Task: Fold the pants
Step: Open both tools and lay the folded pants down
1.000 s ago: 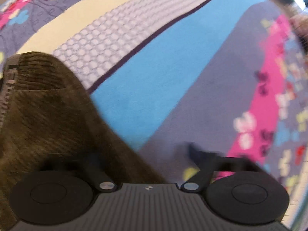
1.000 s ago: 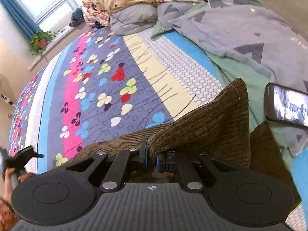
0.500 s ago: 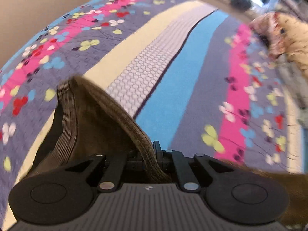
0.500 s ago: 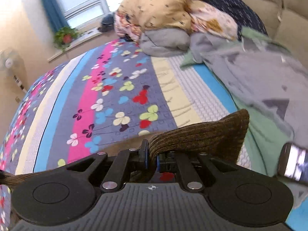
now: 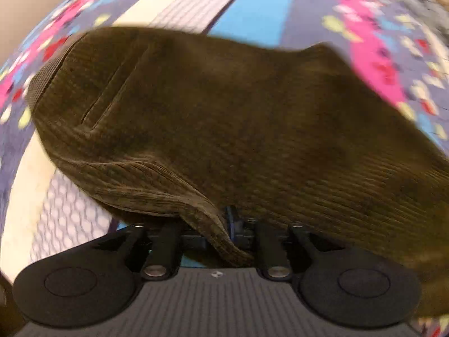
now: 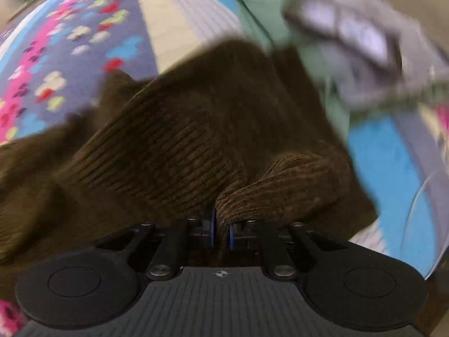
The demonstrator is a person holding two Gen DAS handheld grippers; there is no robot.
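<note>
The brown corduroy pants [image 5: 224, 118] spread across the left wrist view, with the waistband at the upper left and a slit pocket showing. My left gripper [image 5: 224, 224] is shut on a folded edge of the pants. In the right wrist view the pants [image 6: 182, 140] lie bunched over the bedspread. My right gripper [image 6: 221, 230] is shut on a thick fold of the fabric. Both views are blurred by motion.
The pants lie on a striped, flower-patterned bedspread [image 5: 252, 5], which also shows in the right wrist view [image 6: 70, 42]. A green and grey duvet [image 6: 308, 64] with a phone [image 6: 353, 31] on it lies at the upper right.
Both grippers have swung down toward the bed with the pants. The pants now fill both views, and the window and pillows have left the right wrist view.
</note>
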